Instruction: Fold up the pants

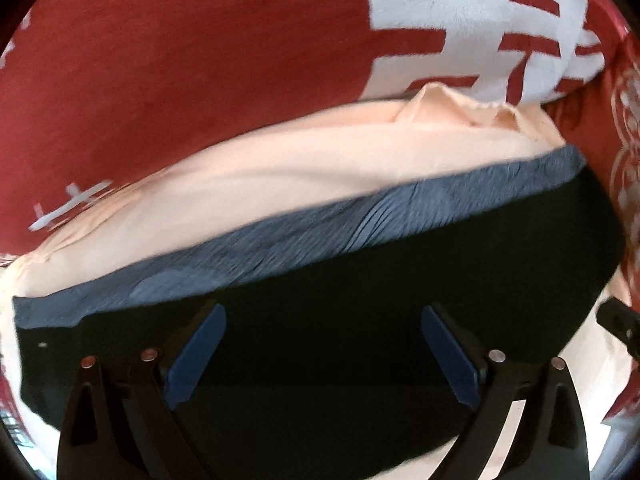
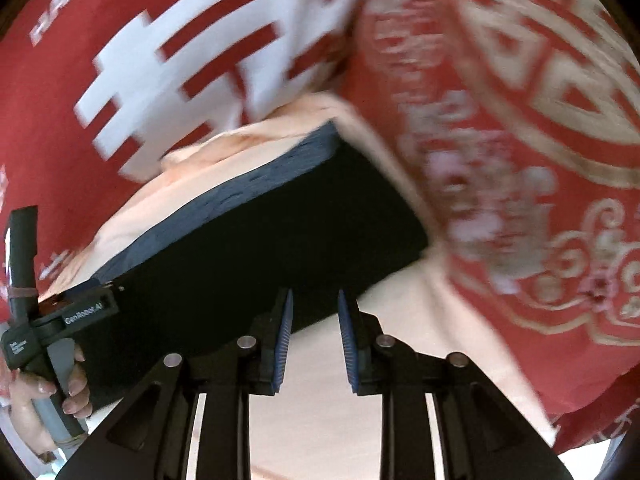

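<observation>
The pants (image 1: 340,312) are black with a grey ribbed waistband (image 1: 320,236). They lie as a folded rectangle on a peach cloth (image 1: 240,176). They also show in the right wrist view (image 2: 256,248). My left gripper (image 1: 324,320) is open, its blue pads wide apart just over the black fabric, holding nothing. My right gripper (image 2: 314,300) is open with a narrow gap, at the pants' near edge, with nothing between its pads. The left gripper and the hand holding it show at the left of the right wrist view (image 2: 44,320).
A red blanket with white characters (image 1: 180,60) lies under and behind the peach cloth. A red cushion with gold pattern (image 2: 520,140) lies to the right of the pants. Both views are motion-blurred.
</observation>
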{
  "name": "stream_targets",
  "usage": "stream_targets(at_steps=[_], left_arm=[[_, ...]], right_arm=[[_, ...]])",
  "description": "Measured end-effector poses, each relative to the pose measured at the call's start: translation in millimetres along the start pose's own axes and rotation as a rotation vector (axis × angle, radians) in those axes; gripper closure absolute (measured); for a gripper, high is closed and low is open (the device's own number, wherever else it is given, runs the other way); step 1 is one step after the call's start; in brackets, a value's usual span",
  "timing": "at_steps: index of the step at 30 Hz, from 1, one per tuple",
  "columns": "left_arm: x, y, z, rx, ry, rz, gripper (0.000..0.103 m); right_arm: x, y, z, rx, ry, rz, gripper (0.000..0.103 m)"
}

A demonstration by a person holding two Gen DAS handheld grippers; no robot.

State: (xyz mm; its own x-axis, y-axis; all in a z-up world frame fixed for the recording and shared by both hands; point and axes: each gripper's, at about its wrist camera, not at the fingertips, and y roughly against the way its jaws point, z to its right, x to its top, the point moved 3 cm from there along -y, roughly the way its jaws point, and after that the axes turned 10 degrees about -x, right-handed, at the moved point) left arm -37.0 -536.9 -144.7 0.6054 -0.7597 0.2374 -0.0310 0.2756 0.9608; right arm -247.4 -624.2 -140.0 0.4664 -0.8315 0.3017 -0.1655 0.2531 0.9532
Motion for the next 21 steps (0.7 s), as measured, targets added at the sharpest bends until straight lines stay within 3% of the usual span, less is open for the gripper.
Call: stream_targets(at_steps=[7, 15, 21], left_arm=[[-39.6, 28.2, -54.5, 0.020, 0.081, -0.003, 0.004], [-92.2, 53.1, -174.9, 0.032, 0.203, 0.010, 0.004], [-118.2, 73.4, -247.8, 0.133, 0.236, 0.047, 0.004]], right_arm=[[-28.4, -8.2, -43.7, 0.084, 0.059, -0.111, 0.070], [-39.3, -10.2, -114.2, 0.111, 0.175, -0.155, 0.062], [-68.6, -5.0, -191.4, 0.149, 0.290, -0.197, 0.057]])
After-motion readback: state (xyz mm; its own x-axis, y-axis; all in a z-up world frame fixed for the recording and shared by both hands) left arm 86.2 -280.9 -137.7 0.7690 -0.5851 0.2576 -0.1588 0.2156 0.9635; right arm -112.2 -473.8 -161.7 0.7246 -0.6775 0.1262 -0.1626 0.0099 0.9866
